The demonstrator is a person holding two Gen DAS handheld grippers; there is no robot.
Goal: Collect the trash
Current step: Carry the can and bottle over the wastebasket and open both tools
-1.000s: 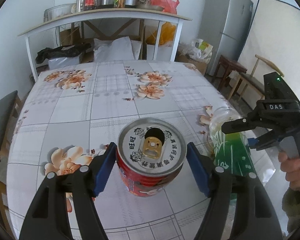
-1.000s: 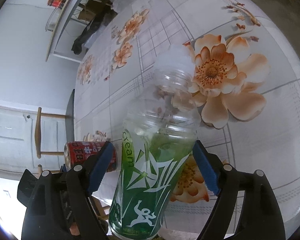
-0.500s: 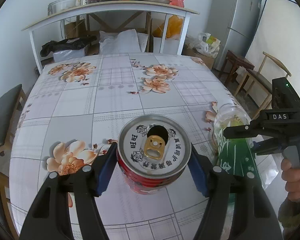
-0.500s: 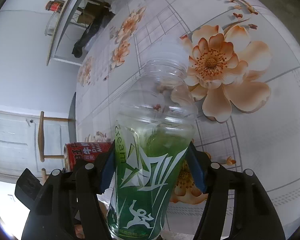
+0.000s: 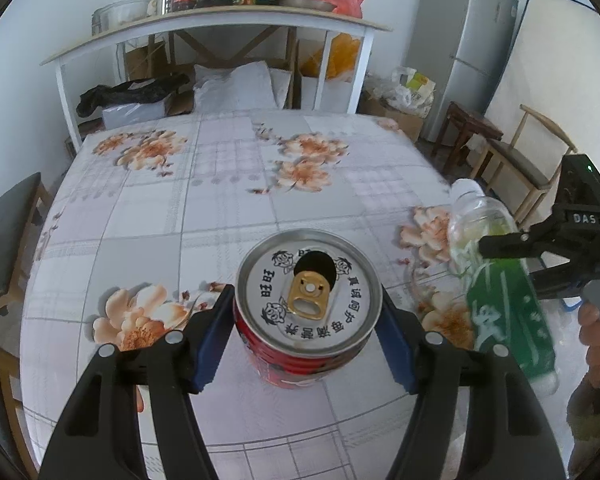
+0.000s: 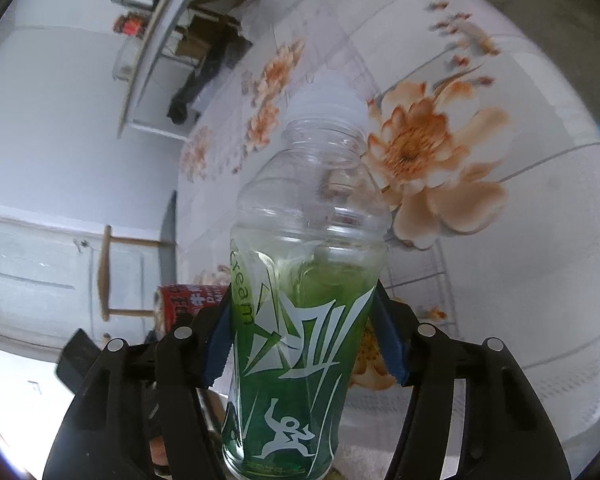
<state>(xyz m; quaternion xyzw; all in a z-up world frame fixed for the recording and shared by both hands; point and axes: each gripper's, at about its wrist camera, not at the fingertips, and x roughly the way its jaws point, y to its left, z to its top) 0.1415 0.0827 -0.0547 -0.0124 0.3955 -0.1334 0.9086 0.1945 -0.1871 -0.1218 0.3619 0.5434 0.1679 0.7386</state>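
Note:
My left gripper (image 5: 306,334) is shut on a red drink can (image 5: 306,312) with a silver top and gold pull tab, held upright above the floral table (image 5: 204,208). My right gripper (image 6: 304,340) is shut on a clear plastic bottle (image 6: 300,320) with a green label and white cap, lifted and tilted off the table. In the left wrist view the bottle (image 5: 500,292) and the right gripper (image 5: 556,256) are at the right edge. In the right wrist view the can (image 6: 188,304) shows at the lower left.
A white shelf table (image 5: 220,28) with jars and pots stands behind the floral table. A grey fridge (image 5: 460,40) and wooden chairs (image 5: 516,164) are at the right. A dark chair (image 5: 8,248) is at the left.
Both grippers closed from open onto the can and the bottle. Both objects have been lifted; the bottle has risen and tilted.

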